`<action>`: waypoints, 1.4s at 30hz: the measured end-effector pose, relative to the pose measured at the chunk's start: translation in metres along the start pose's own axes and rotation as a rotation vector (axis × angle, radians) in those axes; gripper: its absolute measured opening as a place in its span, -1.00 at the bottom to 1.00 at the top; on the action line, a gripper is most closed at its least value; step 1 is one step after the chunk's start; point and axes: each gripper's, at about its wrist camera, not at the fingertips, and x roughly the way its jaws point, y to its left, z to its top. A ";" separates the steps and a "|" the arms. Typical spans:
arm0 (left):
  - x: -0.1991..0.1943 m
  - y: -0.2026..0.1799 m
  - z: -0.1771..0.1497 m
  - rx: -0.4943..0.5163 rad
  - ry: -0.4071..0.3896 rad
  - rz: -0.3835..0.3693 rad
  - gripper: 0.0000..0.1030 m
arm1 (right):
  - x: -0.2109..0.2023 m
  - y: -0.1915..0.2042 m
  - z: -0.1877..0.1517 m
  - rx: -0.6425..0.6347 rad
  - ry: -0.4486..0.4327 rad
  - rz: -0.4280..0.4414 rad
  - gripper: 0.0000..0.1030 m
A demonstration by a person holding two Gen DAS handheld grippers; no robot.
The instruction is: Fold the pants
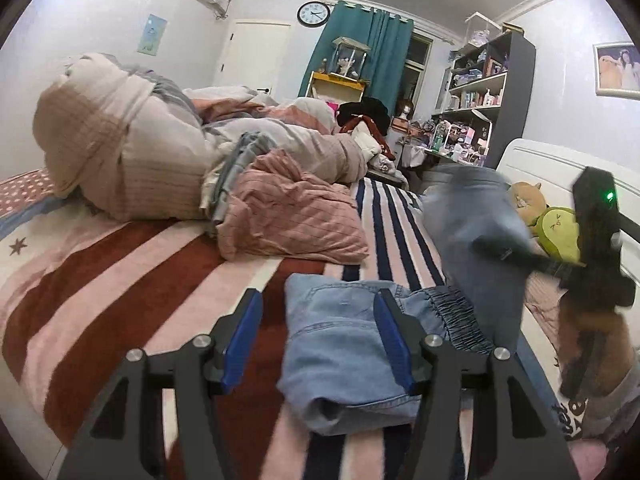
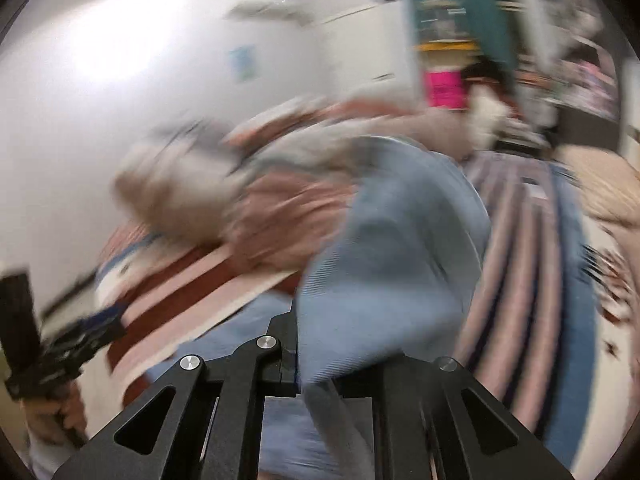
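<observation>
Left tool open over pants, right tool clamping pant leg

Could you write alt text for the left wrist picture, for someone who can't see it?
Light blue denim pants lie partly folded on a striped bedspread, between the open blue fingers of the left hand-held gripper. To the right, the right hand-held gripper lifts one pant leg. Rumpled bedding is piled behind.
</observation>
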 end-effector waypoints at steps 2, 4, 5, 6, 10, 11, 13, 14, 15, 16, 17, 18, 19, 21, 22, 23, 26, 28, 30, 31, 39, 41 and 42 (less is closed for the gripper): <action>-0.003 0.008 -0.003 -0.008 0.011 -0.003 0.16 | 0.033 0.038 -0.012 -0.097 0.089 0.049 -0.88; -0.005 0.015 -0.006 -0.015 0.021 -0.001 0.24 | 0.067 0.061 -0.033 -0.157 0.205 0.077 -0.76; -0.005 0.018 -0.007 -0.018 0.027 0.001 0.25 | 0.080 0.065 -0.044 -0.163 0.266 0.081 -0.70; -0.004 0.021 -0.009 -0.023 0.034 0.002 0.26 | 0.087 0.066 -0.050 -0.158 0.301 0.088 -0.54; 0.002 0.025 -0.012 -0.045 0.056 -0.027 0.32 | 0.075 0.054 -0.057 -0.106 0.326 0.152 -0.18; 0.006 0.023 -0.012 -0.042 0.062 -0.036 0.33 | 0.066 0.052 -0.054 -0.101 0.310 0.173 -0.02; 0.014 0.014 -0.011 -0.030 0.072 -0.050 0.33 | 0.044 0.047 -0.049 -0.099 0.264 0.213 0.24; 0.020 0.009 -0.010 -0.025 0.082 -0.061 0.33 | 0.033 0.045 -0.049 -0.098 0.233 0.211 0.24; 0.024 0.003 -0.009 -0.024 0.091 -0.072 0.34 | 0.023 0.045 -0.050 -0.097 0.213 0.192 0.24; 0.033 -0.005 -0.008 -0.024 0.108 -0.092 0.33 | 0.016 0.040 -0.049 -0.096 0.192 0.158 0.24; 0.042 -0.012 -0.007 -0.022 0.122 -0.107 0.34 | 0.011 0.033 -0.049 -0.095 0.171 0.109 0.24; 0.047 -0.016 -0.007 -0.019 0.131 -0.113 0.33 | 0.007 0.027 -0.050 -0.091 0.155 0.072 0.24; 0.059 -0.025 -0.006 -0.006 0.145 -0.114 0.33 | 0.006 0.021 -0.050 -0.081 0.146 0.052 0.24; 0.075 -0.038 -0.007 0.028 0.168 -0.092 0.33 | 0.005 0.007 -0.056 -0.027 0.144 0.058 0.24; 0.086 -0.046 -0.008 0.054 0.184 -0.080 0.34 | 0.007 0.004 -0.059 -0.010 0.144 0.065 0.24; 0.093 -0.052 -0.008 0.063 0.187 -0.086 0.34 | 0.008 -0.002 -0.063 0.016 0.145 0.075 0.24; 0.115 -0.059 0.001 0.049 0.187 -0.107 0.33 | 0.009 -0.013 -0.069 0.047 0.141 0.075 0.24; 0.129 -0.063 0.007 0.062 0.193 -0.035 -0.44 | 0.007 -0.021 -0.072 0.087 0.139 0.077 0.24; 0.136 -0.066 0.010 0.100 0.217 0.024 -0.71 | 0.006 -0.027 -0.072 0.116 0.129 0.078 0.24; 0.134 -0.066 0.008 0.107 0.221 0.020 -0.72 | 0.001 -0.031 -0.073 0.129 0.118 0.073 0.24; 0.093 -0.035 -0.028 0.038 0.274 0.008 -0.76 | -0.012 -0.047 -0.072 0.184 0.062 0.065 0.24; 0.092 -0.041 -0.043 0.088 0.323 0.001 -0.76 | -0.013 -0.047 -0.071 0.188 0.057 0.070 0.24; 0.092 -0.045 -0.049 0.136 0.325 0.023 -0.74 | -0.013 -0.047 -0.071 0.187 0.058 0.071 0.24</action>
